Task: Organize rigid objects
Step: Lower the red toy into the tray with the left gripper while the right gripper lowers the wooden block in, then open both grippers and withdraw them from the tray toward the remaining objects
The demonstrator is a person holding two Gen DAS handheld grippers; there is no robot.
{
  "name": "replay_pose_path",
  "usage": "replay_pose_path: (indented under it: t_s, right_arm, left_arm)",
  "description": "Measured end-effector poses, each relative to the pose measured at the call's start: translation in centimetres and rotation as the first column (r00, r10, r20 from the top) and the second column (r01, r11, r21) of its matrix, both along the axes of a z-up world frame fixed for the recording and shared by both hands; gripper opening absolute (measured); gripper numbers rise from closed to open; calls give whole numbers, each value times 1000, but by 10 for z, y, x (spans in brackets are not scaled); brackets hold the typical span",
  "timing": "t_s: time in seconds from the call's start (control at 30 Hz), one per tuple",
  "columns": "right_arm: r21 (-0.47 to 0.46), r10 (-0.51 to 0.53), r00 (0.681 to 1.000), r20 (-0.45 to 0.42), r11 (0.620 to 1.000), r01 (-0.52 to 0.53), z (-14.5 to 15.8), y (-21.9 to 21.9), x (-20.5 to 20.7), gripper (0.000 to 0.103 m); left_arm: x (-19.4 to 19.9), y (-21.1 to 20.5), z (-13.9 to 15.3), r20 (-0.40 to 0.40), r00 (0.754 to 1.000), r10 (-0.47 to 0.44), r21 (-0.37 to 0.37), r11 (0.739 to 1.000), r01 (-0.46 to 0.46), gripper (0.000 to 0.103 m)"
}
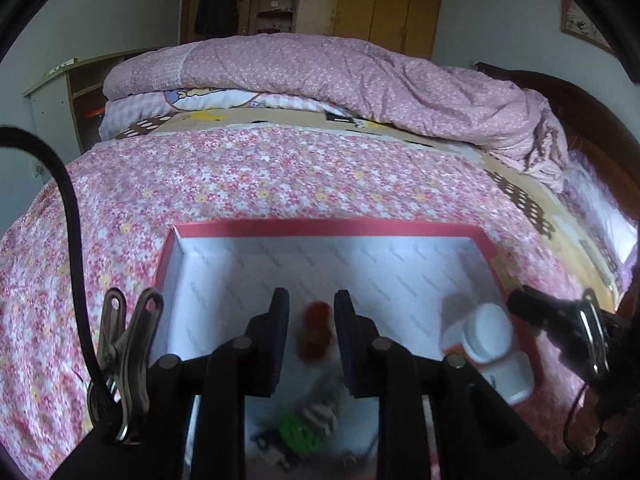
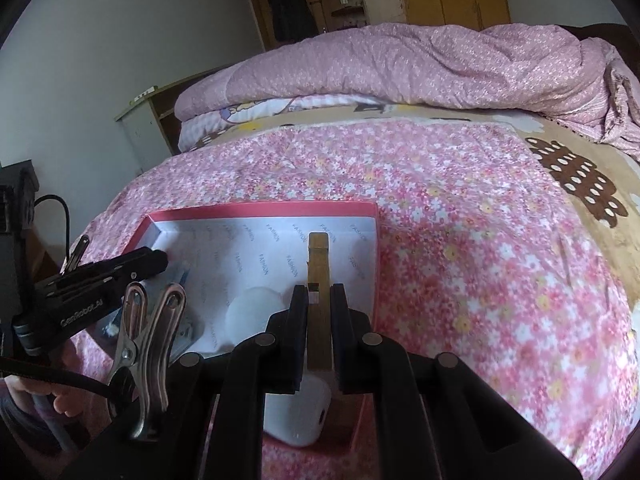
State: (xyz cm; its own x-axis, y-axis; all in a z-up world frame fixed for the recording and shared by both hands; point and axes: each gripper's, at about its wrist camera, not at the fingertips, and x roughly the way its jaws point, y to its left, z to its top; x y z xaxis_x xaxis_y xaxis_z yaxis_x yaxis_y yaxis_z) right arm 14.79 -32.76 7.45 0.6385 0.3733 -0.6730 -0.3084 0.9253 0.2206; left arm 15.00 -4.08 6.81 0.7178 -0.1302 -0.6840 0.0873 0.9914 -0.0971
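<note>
We see a pink-rimmed box (image 1: pixel 320 227) with white lining on the floral bedsheet (image 1: pixel 240 176). Inside lie a white bottle (image 1: pixel 492 344) at its right, a blurred red object (image 1: pixel 316 332), and nearer, a green ball (image 1: pixel 298 434). Our left gripper (image 1: pixel 311 320) hovers released above the red object. Our right gripper (image 2: pixel 320 320) is clenched on a wooden clothespin (image 2: pixel 319 276), over a white case (image 2: pixel 300 412) in the box's near corner.
</note>
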Motion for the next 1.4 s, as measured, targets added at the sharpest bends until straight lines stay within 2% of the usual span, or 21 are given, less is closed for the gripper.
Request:
replay_pose_path:
  t_s: [0.03, 0.1, 0.27, 0.53, 0.9, 1.0, 1.17, 1.4]
  right_arm:
    - [-2, 0, 1000, -3, 1000, 0, -1, 1, 1, 12]
    - [-1, -6, 1000, -13, 1000, 6, -3, 1, 4, 12]
    - [17, -23, 1000, -21, 1000, 23, -4, -3, 7, 13]
    - [14, -34, 999, 11, 999, 34, 7, -5, -5, 20]
    - [60, -4, 1000, 11, 998, 4, 13, -4, -44, 21]
    - [57, -2, 1000, 15, 998, 1, 10, -4, -61, 27]
    - [25, 15, 999, 29, 1000, -15, 7, -1, -82, 28]
    - [58, 52, 999, -1, 997, -52, 2, 3, -101, 28]
  left_arm:
    - [4, 0, -1, -5, 1000, 6, 8, 1000, -6, 24]
    - [9, 0, -3, -21, 1000, 16, 5, 1000, -15, 33]
    - [8, 0, -4, -30, 999, 12, -15, 1000, -12, 39]
    - [-8, -7, 7, -25, 1000, -15, -6, 1000, 15, 39]
    - [-43, -16, 18, -9, 999, -46, -13, 999, 46, 39]
    - [-55, -14, 18, -2, 999, -40, -28, 999, 40, 39]
    - [-71, -9, 16, -16, 999, -30, -46, 999, 29, 39]
    - [-92, -6, 10, -28, 999, -33, -47, 998, 32, 39]
